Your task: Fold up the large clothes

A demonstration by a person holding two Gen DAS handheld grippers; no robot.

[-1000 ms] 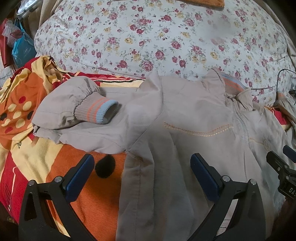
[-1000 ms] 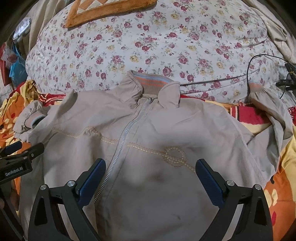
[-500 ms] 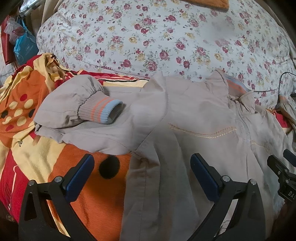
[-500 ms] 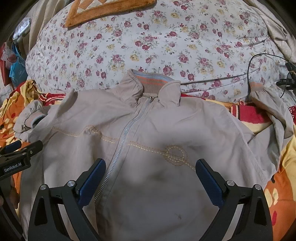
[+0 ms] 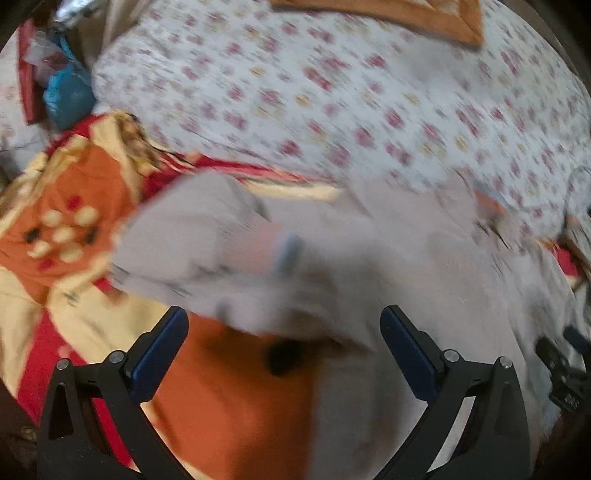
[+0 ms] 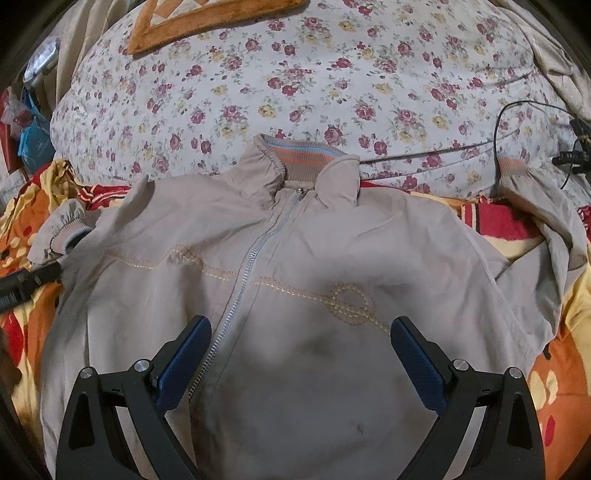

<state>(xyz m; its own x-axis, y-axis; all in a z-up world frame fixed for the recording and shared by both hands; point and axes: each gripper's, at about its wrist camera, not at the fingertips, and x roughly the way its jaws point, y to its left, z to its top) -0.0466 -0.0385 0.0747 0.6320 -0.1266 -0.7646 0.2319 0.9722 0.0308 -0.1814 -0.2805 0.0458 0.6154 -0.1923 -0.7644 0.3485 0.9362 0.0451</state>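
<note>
A beige zip-up jacket (image 6: 295, 258) lies front-up on a bed, its striped collar (image 6: 303, 157) toward the far side. Its left sleeve (image 5: 207, 240) is bunched, with an orange-and-blue cuff (image 5: 280, 247). The other sleeve (image 6: 546, 206) trails off to the right. My left gripper (image 5: 284, 339) stands open just short of the bunched sleeve, above the orange blanket; its view is blurred. My right gripper (image 6: 299, 347) hangs open over the jacket's chest, nothing between its fingers. The left gripper's body (image 6: 26, 282) shows at the left edge of the right wrist view.
An orange, red and yellow blanket (image 5: 240, 406) lies under the jacket. A large floral-print duvet (image 6: 314, 74) rises behind it, with an orange mat (image 6: 207, 18) on top. A black cable (image 6: 517, 122) runs at the right. Blue bags (image 5: 66, 96) sit at the far left.
My left gripper has moved quickly toward the bunched left sleeve, blurring its view. The right gripper has barely shifted. Both stay open.
</note>
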